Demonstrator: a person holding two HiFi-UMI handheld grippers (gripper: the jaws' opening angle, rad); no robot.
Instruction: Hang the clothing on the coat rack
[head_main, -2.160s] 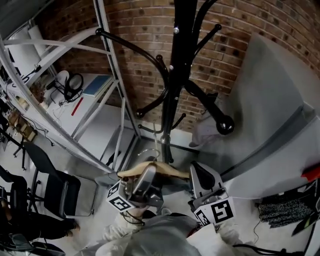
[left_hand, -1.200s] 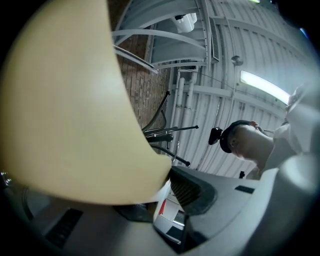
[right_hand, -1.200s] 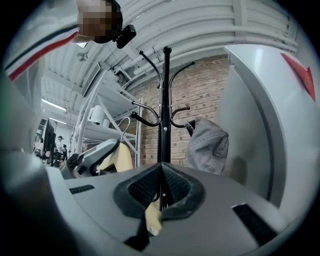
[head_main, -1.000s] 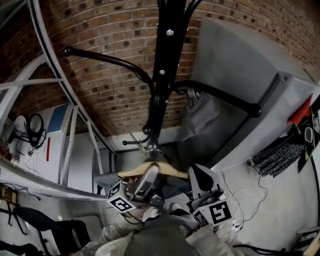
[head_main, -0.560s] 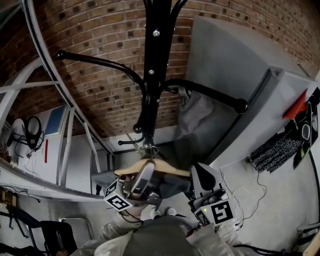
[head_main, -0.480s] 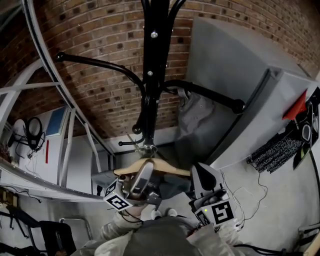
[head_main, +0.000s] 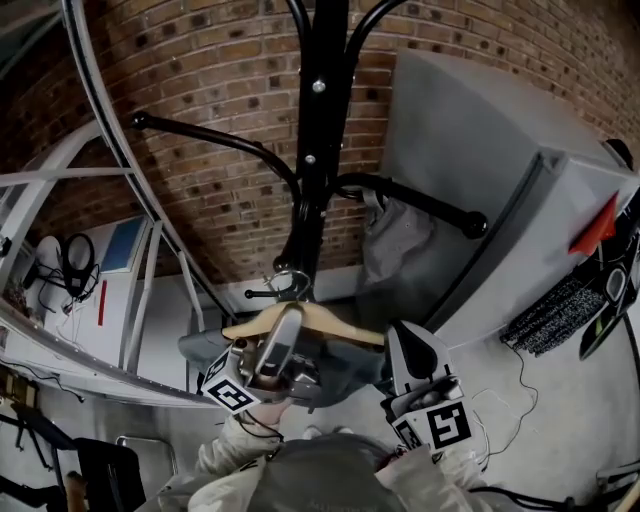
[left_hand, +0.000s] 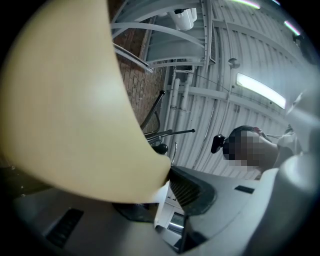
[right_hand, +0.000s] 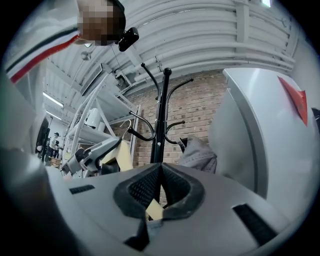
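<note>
A black coat rack (head_main: 318, 130) stands against the brick wall, and a grey garment (head_main: 395, 240) hangs on its right arm. Just in front of the pole is a wooden hanger (head_main: 320, 322), its metal hook (head_main: 288, 283) close to a short low peg. Dark grey clothing (head_main: 340, 365) droops from the hanger. My left gripper (head_main: 287, 325) grips the hanger's middle, jaws closing on the wood (left_hand: 65, 100). My right gripper (head_main: 400, 338) is shut on the hanger's right end, seen as a pale sliver (right_hand: 154, 210) between its jaws.
A large grey cabinet (head_main: 500, 180) fills the right side behind the rack. A slanted grey metal frame (head_main: 120, 200) stands at the left, beside a white table with headphones (head_main: 75, 255). Dark items (head_main: 560, 310) hang at the far right.
Both grippers have lifted the hanger slightly, and its hook now sits closer to the rack's pole. The head view has tilted a little.
</note>
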